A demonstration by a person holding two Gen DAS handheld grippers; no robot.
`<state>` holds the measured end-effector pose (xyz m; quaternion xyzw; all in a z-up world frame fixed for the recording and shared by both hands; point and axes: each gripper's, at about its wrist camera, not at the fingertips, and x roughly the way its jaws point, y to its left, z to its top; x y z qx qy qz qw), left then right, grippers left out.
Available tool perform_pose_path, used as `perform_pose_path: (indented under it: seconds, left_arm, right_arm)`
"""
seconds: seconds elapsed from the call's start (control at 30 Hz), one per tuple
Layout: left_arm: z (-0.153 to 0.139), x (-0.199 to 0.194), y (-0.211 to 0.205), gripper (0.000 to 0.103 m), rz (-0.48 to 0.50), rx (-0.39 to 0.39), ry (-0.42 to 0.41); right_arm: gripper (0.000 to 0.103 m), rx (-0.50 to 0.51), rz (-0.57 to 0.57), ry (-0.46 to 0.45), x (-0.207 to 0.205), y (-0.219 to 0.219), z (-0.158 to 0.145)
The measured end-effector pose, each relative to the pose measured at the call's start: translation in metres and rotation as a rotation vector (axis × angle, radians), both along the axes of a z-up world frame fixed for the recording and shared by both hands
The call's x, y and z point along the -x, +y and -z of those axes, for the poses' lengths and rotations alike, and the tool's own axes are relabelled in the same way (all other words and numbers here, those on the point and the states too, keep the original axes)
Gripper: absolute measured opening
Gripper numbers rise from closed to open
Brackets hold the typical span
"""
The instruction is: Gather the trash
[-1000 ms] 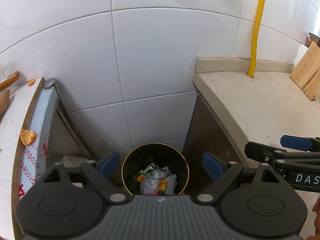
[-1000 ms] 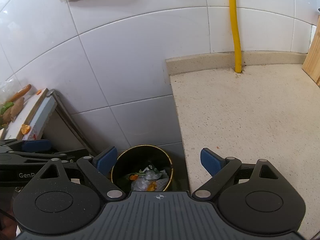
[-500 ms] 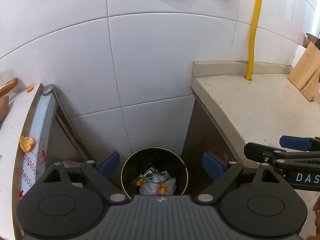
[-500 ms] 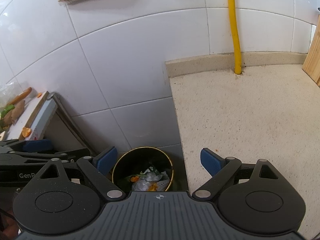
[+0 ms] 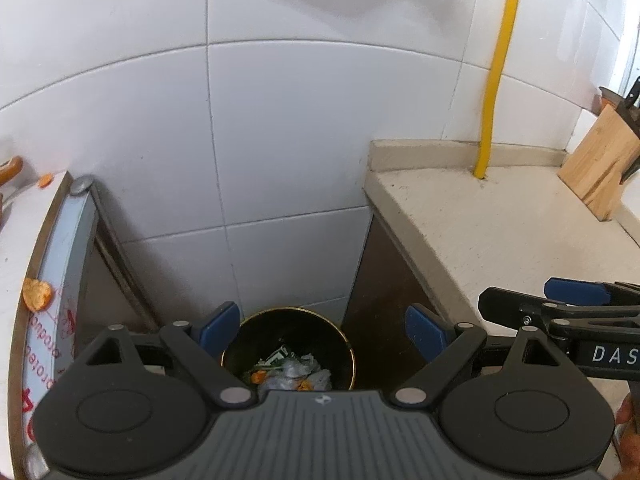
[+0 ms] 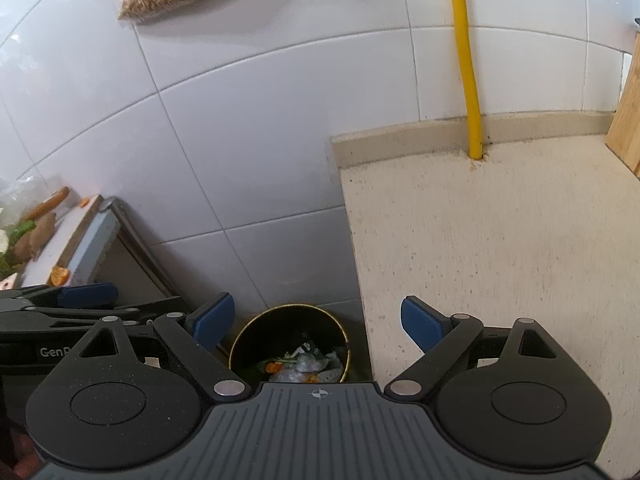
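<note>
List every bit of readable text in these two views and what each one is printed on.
"DAS", cut off by the frame edge: white letters on the right gripper body, seen from the left wrist view.
"GenR", cut off by the near gripper: white letters on the left gripper body, seen from the right wrist view.
Red lettering, partly "protec": on the film along the left board's edge; the rest is unreadable.
Packet in the bin: print too small to read.

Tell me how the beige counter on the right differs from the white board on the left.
The beige counter is speckled stone with a bare top, while the white board is smooth and carries orange peel scraps. The counter has a raised back lip where a yellow pipe meets it; the board has a brown rim. Both flank the trash bin below.
</note>
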<state>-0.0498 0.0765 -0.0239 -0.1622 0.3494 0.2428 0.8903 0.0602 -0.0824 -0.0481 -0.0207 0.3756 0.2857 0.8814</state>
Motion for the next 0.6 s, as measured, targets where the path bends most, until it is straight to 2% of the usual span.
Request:
perform_pose_path:
  seconds: [0.17,0.4,0.6]
  left_arm:
    - [-0.004,-0.005,-0.002,0.085,0.027,-0.031,0.028]
    - [0.005,-0.007,0.003,0.087,0.027,0.035,0.038]
    - [0.007,-0.005,0.004,0.092,0.005,0.019,0.046]
  right_arm:
    - [0.094,-0.002,-0.006,-0.003,0.0,0.001,-0.003]
    - [0.094,0.008,-0.008,-0.001,0.0,0.002,-0.002]
    - [0.094,0.015,-0.009,0.004,-0.001,0.005,0.0]
